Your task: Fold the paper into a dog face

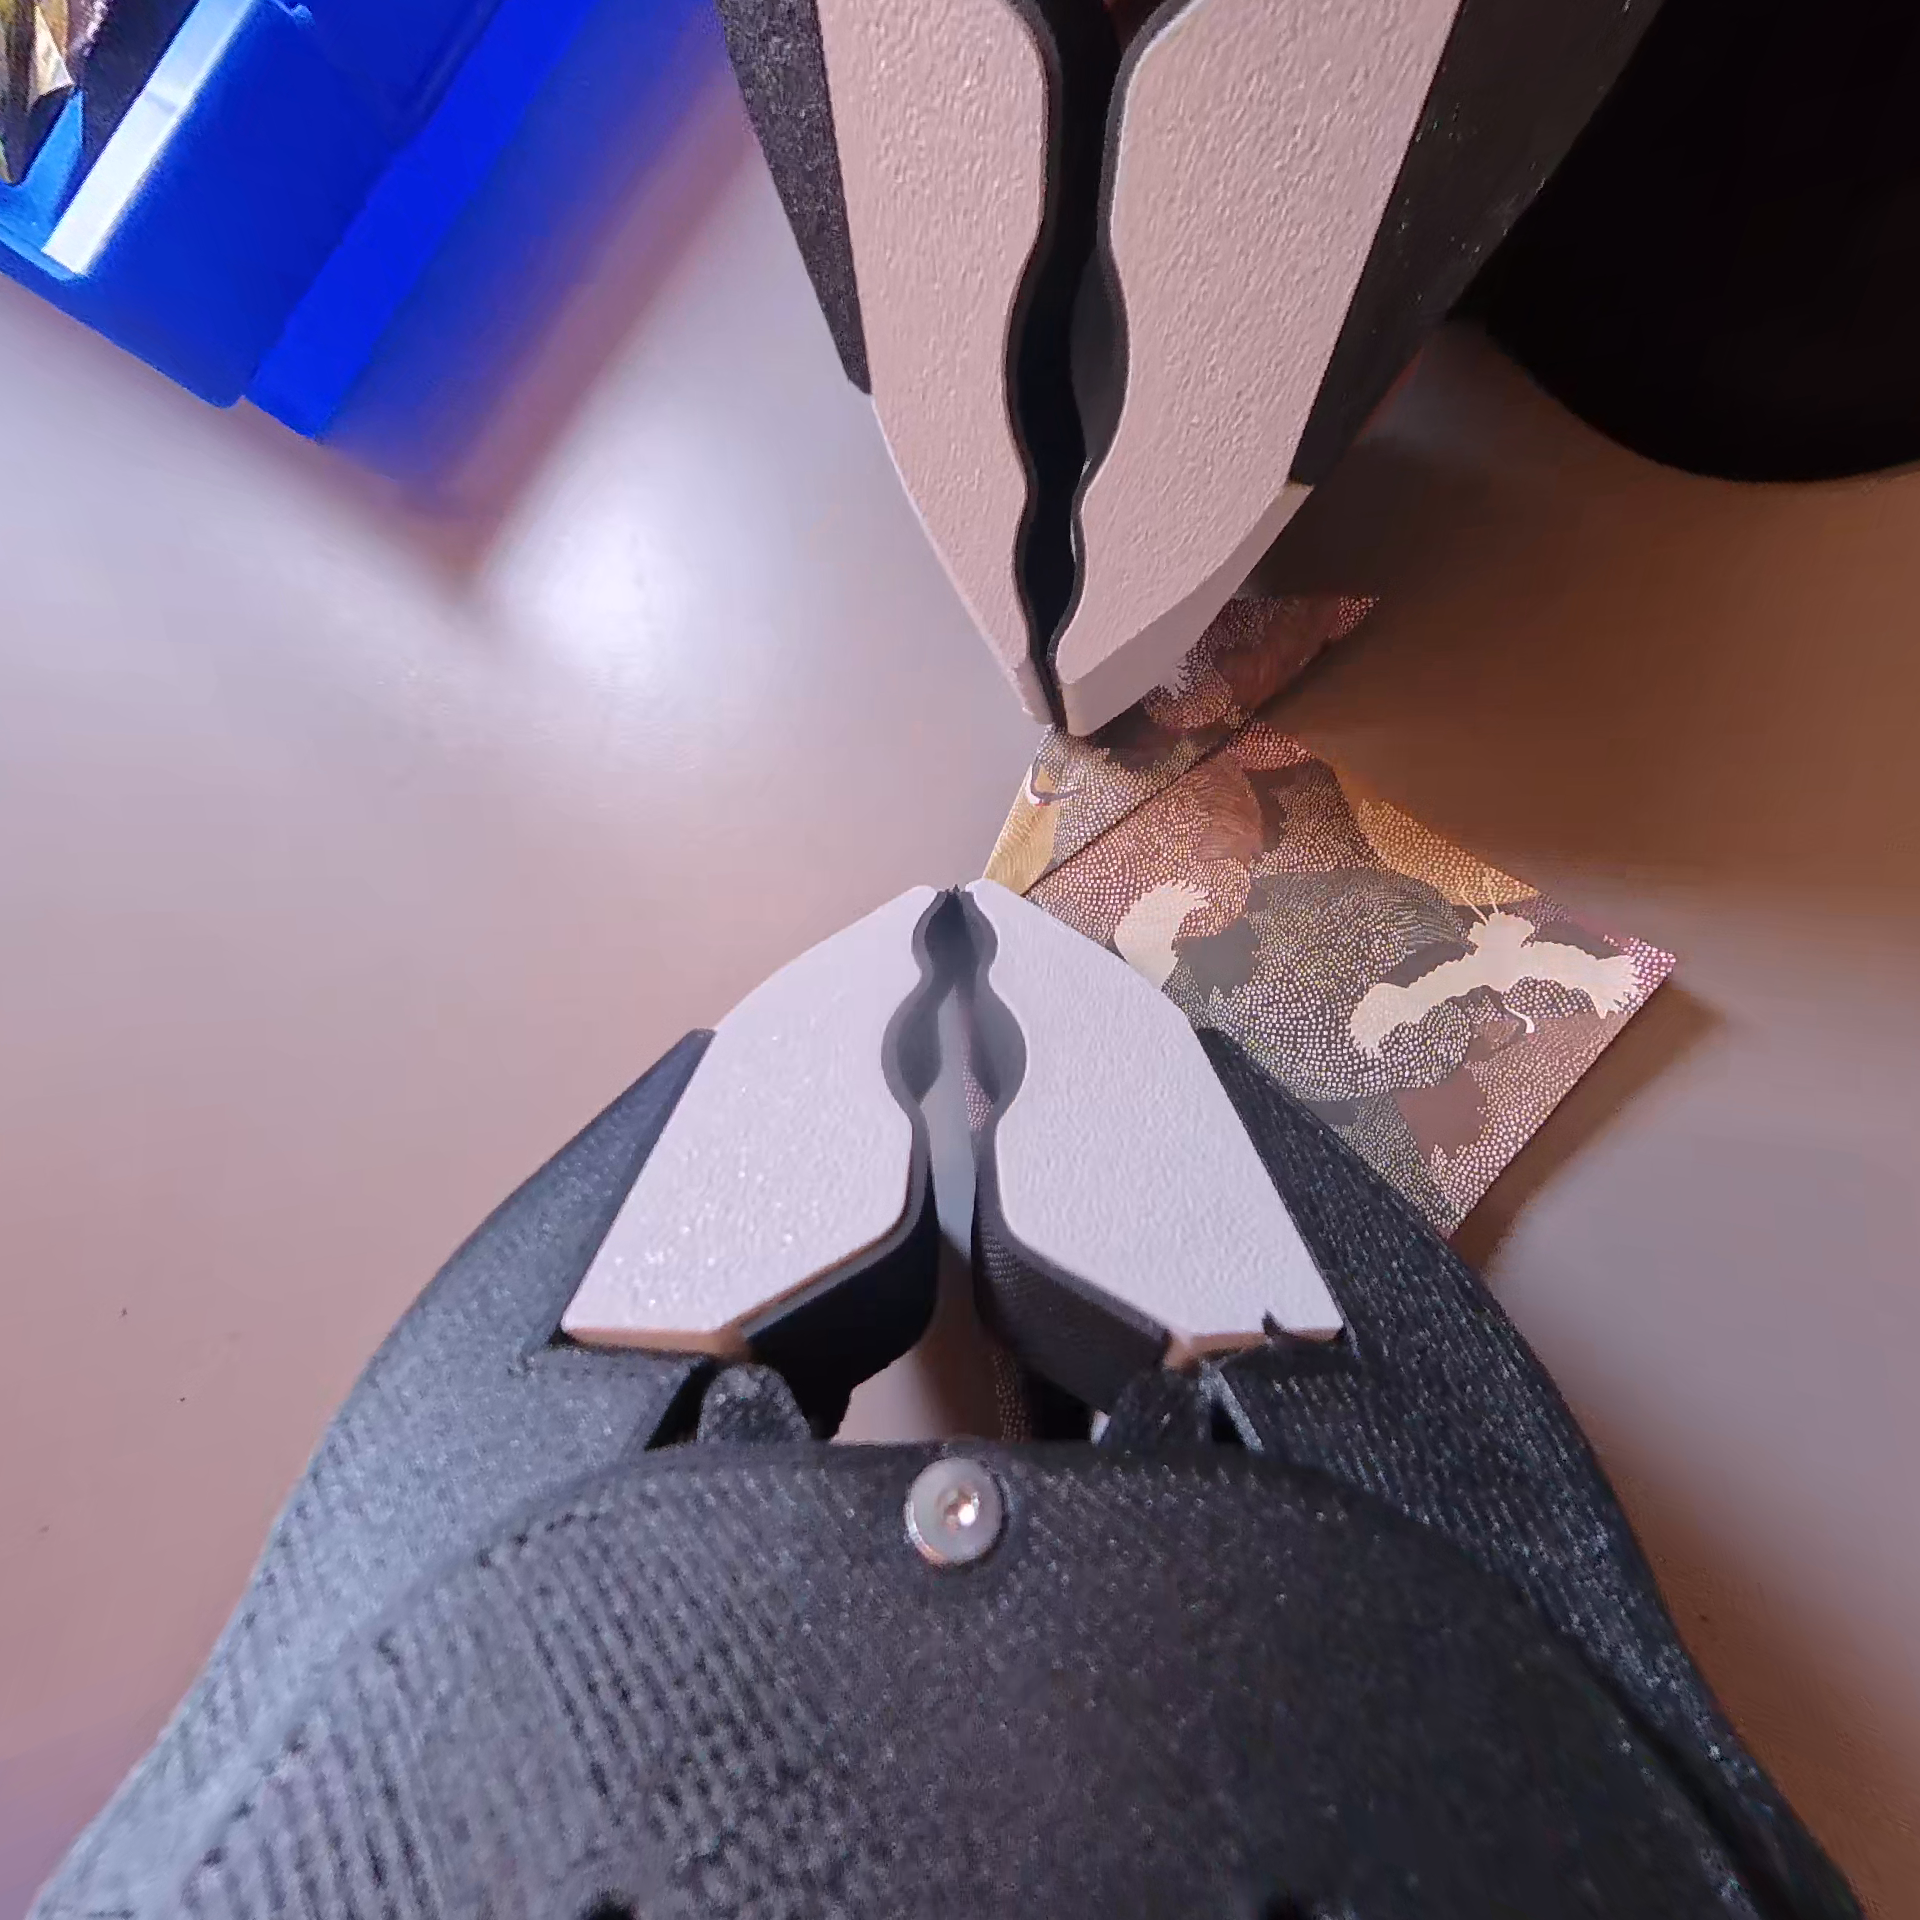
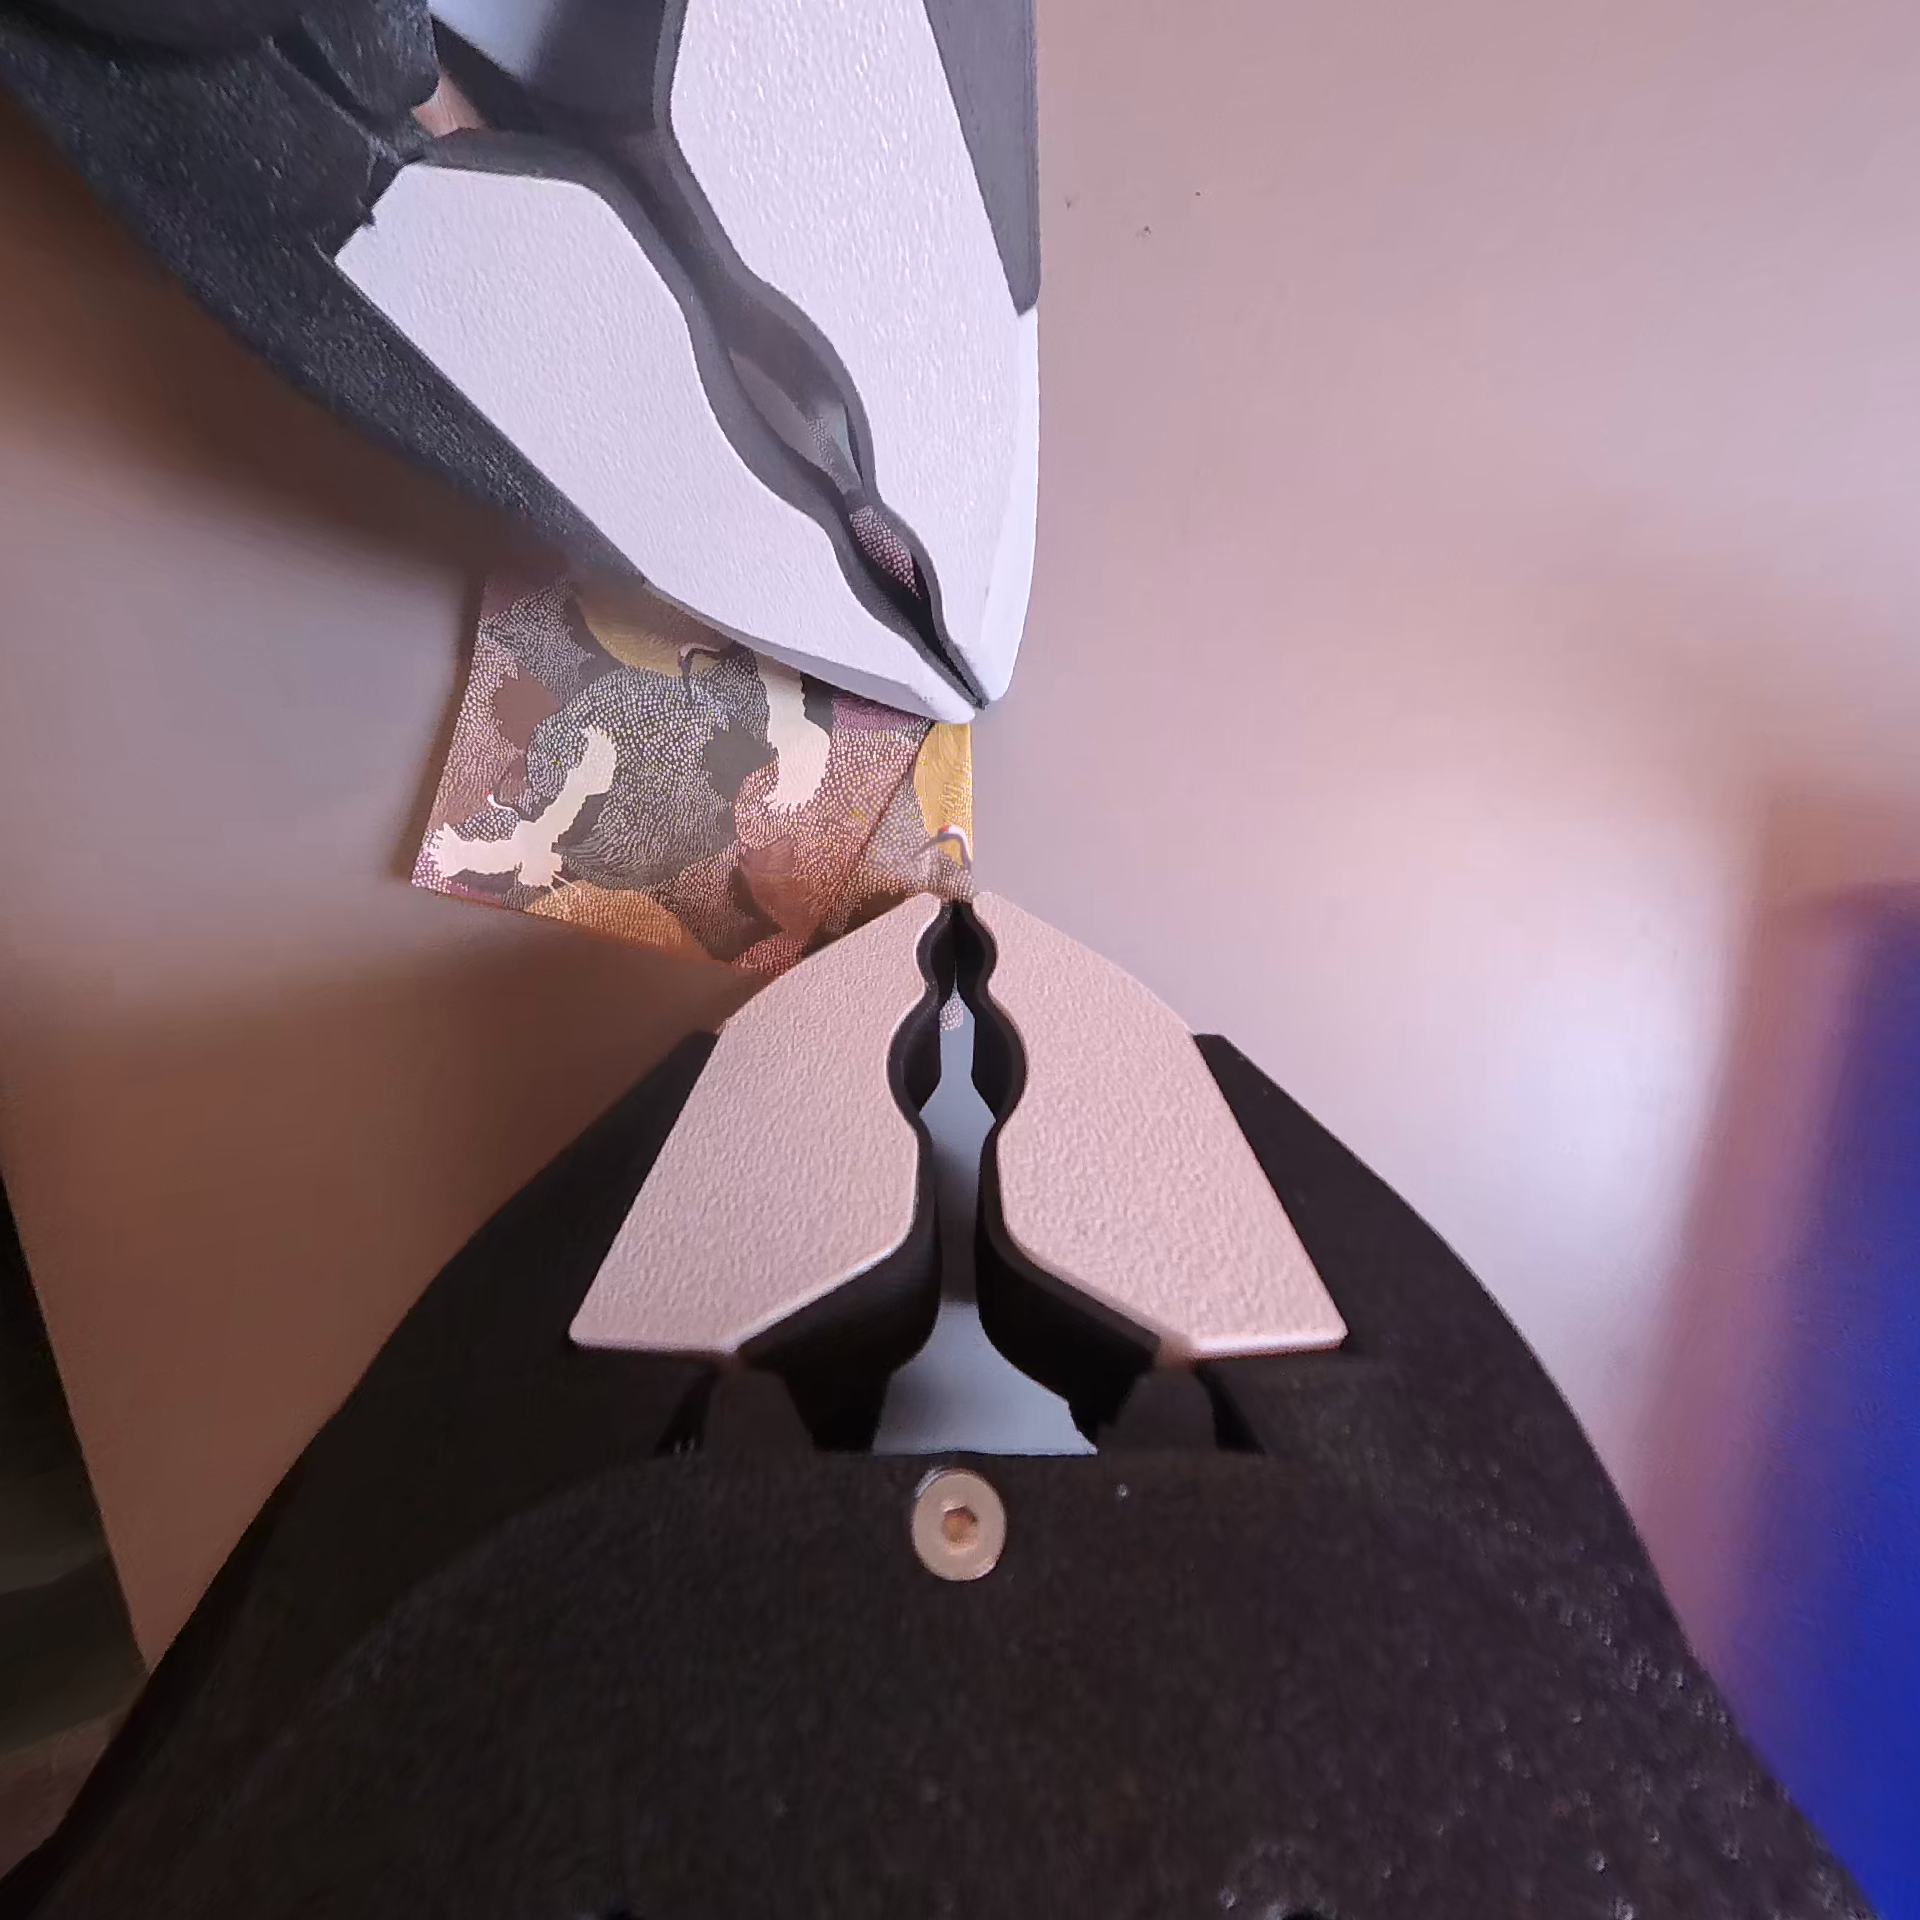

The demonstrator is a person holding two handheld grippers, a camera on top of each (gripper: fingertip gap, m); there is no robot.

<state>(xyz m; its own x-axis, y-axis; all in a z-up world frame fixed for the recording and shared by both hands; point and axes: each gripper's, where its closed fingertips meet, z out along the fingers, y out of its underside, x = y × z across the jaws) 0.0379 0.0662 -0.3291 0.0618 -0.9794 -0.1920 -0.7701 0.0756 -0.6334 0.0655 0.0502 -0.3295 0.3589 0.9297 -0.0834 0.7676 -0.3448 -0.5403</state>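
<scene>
Patterned paper [image 1: 1340, 935] lying flat on the table [image 1: 416, 935], already partly folded. Both grippers, left [image 1: 958, 896] and right [image 2: 954, 906], fingers together, pressing its folded edge. Probably thin, light, bendy; best pinched by a corner.

The table [image 1: 312, 831] is smooth and pale, a soft pinkish grey. Light shines on it in a bright, blurry patch. A blue box [image 1: 208, 208] sits on the table in the far corner, and something white lies inside it. A big dark round shape [image 1: 1714, 260] sits at the other corner.
</scene>
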